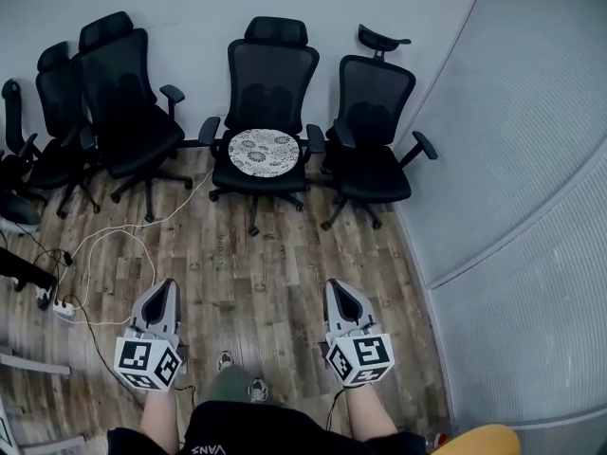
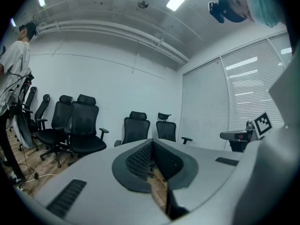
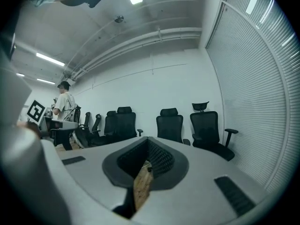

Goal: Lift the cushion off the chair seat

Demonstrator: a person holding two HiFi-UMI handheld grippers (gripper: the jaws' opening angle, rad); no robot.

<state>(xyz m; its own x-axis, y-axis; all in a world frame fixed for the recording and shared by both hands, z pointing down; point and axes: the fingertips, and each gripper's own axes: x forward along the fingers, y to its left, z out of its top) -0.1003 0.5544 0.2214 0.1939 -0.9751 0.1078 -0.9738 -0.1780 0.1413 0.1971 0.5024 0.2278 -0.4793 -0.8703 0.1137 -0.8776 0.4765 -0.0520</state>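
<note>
A round white cushion (image 1: 264,151) with a dark floral print lies on the seat of a black mesh office chair (image 1: 268,83) against the far wall. My left gripper (image 1: 167,290) and right gripper (image 1: 336,290) are held low over the wooden floor, well short of that chair, both shut and empty, pointing toward it. The same chair (image 2: 136,128) shows small above the closed jaws in the left gripper view, and the chair (image 3: 169,123) appears again in the right gripper view. The cushion is hidden behind the jaws in both gripper views.
More black office chairs (image 1: 123,102) stand left, and one chair (image 1: 375,126) right of the cushion chair. White cables and a power strip (image 1: 59,307) lie on the floor at left. A blind-covered wall (image 1: 531,188) runs along the right. A person (image 3: 64,108) stands at left.
</note>
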